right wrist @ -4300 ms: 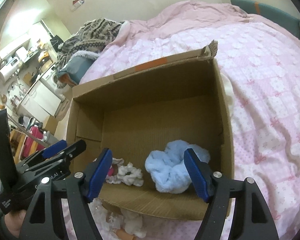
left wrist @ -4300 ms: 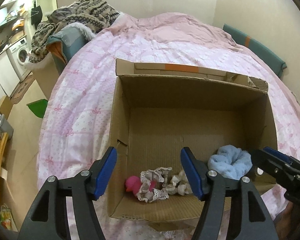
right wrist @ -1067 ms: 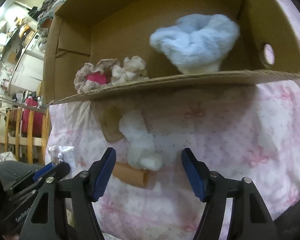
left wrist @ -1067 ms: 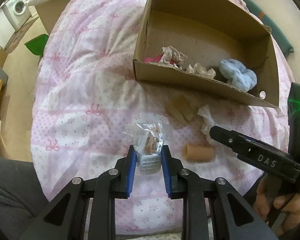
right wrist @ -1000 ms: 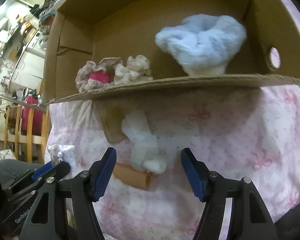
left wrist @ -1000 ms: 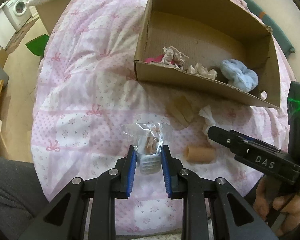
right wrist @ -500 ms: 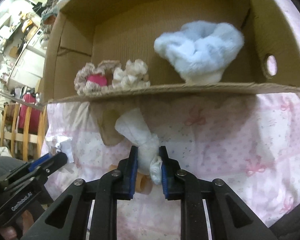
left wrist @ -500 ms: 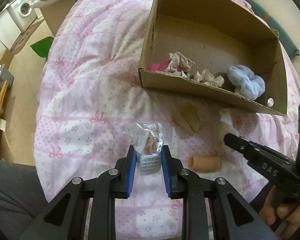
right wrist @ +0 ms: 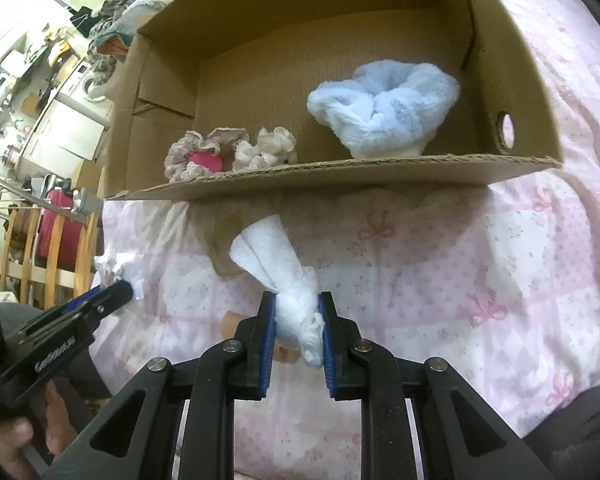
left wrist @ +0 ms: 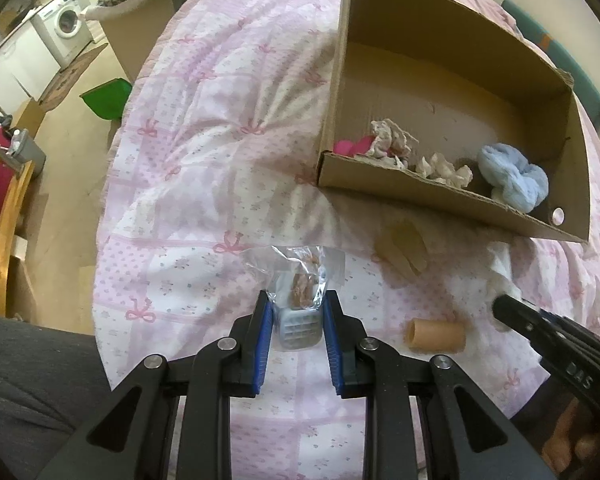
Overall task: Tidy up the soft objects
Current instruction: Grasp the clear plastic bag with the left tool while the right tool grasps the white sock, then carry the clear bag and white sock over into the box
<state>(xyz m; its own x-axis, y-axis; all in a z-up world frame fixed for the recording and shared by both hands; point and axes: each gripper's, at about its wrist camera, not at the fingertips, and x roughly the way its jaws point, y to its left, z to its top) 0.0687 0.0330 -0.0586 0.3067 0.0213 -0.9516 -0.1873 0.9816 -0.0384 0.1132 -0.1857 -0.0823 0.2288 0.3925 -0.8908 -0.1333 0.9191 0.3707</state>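
your left gripper (left wrist: pixel 296 312) pinches a clear plastic bag (left wrist: pixel 298 276) over the pink quilt (left wrist: pixel 204 168). your right gripper (right wrist: pixel 296 320) has just been closing and now squeezes a white cloth (right wrist: pixel 280 276). the cardboard box (right wrist: pixel 340 182) sits at twelve o'clock of it, holding a blue fluffy piece (right wrist: pixel 384 108) and what look like frilly scrunchies (right wrist: pixel 220 152).

White letters "DAS" stand on the black body of the right gripper (left wrist: pixel 500 312) in the left wrist view; the white lettering on the left gripper (right wrist: pixel 120 292) in the right wrist view is too blurred to read
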